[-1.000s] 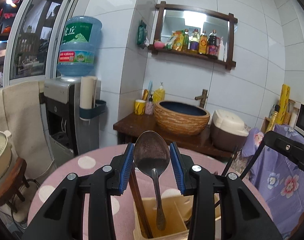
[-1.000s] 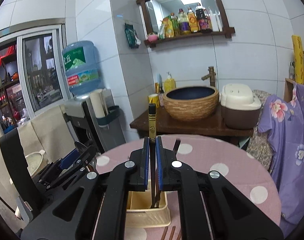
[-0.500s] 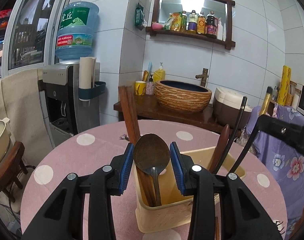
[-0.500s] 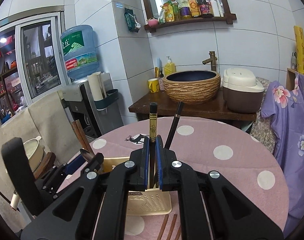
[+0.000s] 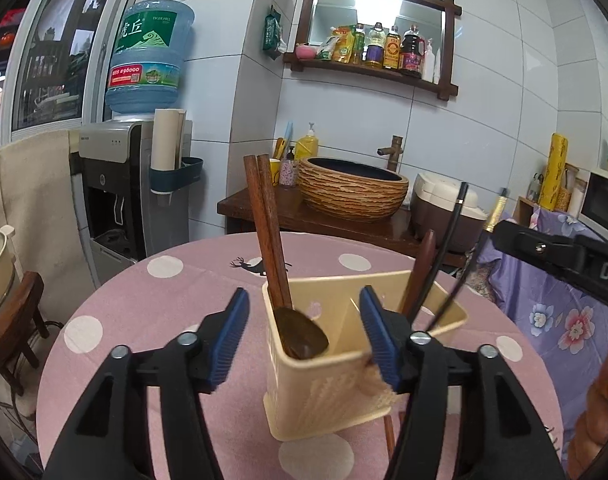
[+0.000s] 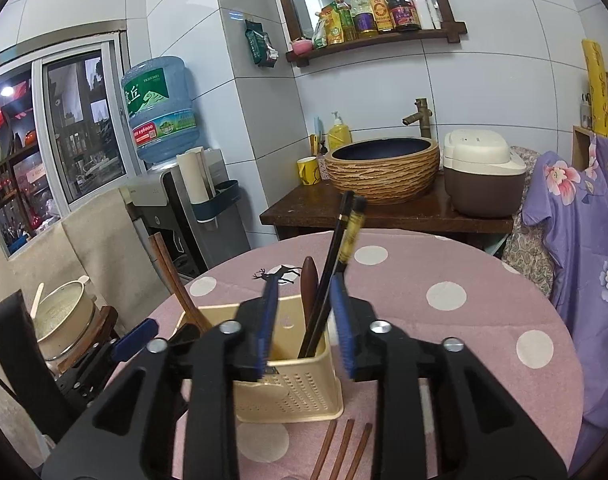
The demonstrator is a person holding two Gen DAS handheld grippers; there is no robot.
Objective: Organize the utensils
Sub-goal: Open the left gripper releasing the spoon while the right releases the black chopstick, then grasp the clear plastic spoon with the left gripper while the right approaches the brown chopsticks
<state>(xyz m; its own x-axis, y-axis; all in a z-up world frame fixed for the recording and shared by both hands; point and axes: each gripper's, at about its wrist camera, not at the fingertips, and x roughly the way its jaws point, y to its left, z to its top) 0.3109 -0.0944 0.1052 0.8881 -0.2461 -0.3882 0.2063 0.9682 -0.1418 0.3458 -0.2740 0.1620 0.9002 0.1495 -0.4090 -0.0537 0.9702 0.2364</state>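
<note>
A beige utensil holder [image 5: 327,392] stands on the pink dotted table. A dark metal spoon [image 5: 304,338] rests in its left compartment beside two brown wooden chopsticks [image 5: 266,232]. My left gripper [image 5: 304,336] straddles that compartment, its jaws opening, and the spoon lies between them untouched. In the right wrist view the holder [image 6: 288,388] has a black chopstick and a gold-banded chopstick [image 6: 349,232] leaning in its right compartment. My right gripper [image 6: 304,320] is around them with jaws opening, the pads apart from them. A dark brown handle [image 6: 309,280] stands there too.
Three wooden chopsticks [image 6: 343,448] lie on the table [image 6: 443,320] in front of the holder. A pot [image 6: 64,320] sits on a stool to the left. Behind are a water dispenser [image 5: 116,200], a woven basin [image 5: 351,192] and a rice cooker [image 6: 479,176]. Purple floral cloth [image 6: 583,220] hangs at right.
Both grippers sank toward the holder and opened. The spoon dropped from the left gripper into the left compartment. The gold-banded chopstick left the right gripper and leans in the right compartment.
</note>
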